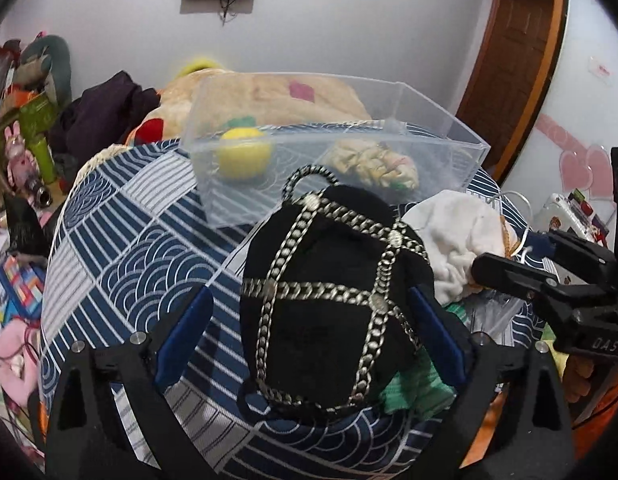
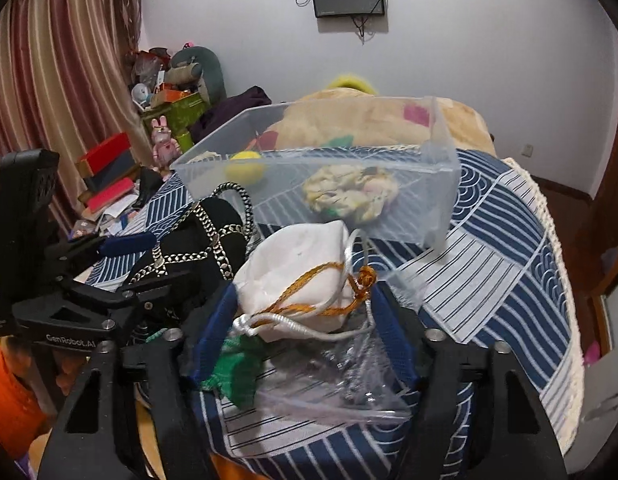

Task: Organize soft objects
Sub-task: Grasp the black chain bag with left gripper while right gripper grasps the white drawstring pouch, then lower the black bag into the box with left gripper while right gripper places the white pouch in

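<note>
A black pouch with silver chain straps (image 1: 329,300) lies on the blue-and-white patterned cloth (image 1: 121,248). My left gripper (image 1: 309,304) is open, its blue pads on either side of the pouch. A white drawstring pouch (image 2: 301,276) with orange and white cords lies between the blue pads of my right gripper (image 2: 305,304), which is open around it. The clear plastic box (image 1: 441,120) behind holds a yellow ball (image 1: 241,152) and a pale crumpled soft thing (image 1: 373,164). The white pouch (image 1: 457,240) and the right gripper show at the right of the left wrist view.
A green net scrap (image 2: 233,376) and clear plastic wrap (image 2: 341,380) lie in front of the white pouch. A big beige plush (image 1: 277,100) lies behind the box. Clutter of boxes and toys (image 2: 157,128) fills the floor at the left.
</note>
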Available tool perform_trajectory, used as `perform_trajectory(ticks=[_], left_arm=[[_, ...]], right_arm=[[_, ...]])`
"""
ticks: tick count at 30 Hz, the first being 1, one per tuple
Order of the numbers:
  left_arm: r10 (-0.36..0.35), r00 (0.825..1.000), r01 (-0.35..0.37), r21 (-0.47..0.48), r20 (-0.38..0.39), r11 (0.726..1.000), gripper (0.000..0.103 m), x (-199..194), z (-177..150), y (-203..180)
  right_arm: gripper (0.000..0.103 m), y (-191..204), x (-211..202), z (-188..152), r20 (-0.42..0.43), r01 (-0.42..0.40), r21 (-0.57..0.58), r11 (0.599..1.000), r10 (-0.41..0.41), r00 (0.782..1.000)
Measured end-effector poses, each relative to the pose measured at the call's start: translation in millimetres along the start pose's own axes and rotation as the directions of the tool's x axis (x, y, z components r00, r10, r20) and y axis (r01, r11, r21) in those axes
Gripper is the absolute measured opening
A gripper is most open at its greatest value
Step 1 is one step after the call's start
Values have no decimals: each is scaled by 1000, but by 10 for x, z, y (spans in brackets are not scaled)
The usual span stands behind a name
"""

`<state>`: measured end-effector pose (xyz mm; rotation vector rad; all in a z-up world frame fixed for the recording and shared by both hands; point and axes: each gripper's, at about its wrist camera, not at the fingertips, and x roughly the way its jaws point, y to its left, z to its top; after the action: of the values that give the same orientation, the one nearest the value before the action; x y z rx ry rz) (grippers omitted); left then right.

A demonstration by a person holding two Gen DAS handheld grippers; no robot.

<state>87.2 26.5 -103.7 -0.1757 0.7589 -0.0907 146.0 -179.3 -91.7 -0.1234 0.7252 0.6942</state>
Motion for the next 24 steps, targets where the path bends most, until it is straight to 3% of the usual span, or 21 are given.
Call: perform_trajectory(ticks=[2,4,11,15,24], left_arm=[[-17,1000,17,2,-4,1000,78,9,-40,-2],[-30,1000,30,9,-2,999,71,-8,-82,-26],[-36,999,35,58,17,998,37,-126,-141,-107],[-36,999,33,78,38,996,29,-240,-154,-156],[-80,990,73,64,113,995,26,-586,-22,-133]], right_arm=[[45,55,-8,-41,5,4,-6,1000,-4,1000],[34,86,-23,-52,11,11,-18,1000,-10,1000],[23,147,-127,-50,64,13,-27,1000,-11,998],[22,176,-257,-29,109,22,-30,999,-19,994],[21,102,-577,65,206,53,1,999,-53,977]])
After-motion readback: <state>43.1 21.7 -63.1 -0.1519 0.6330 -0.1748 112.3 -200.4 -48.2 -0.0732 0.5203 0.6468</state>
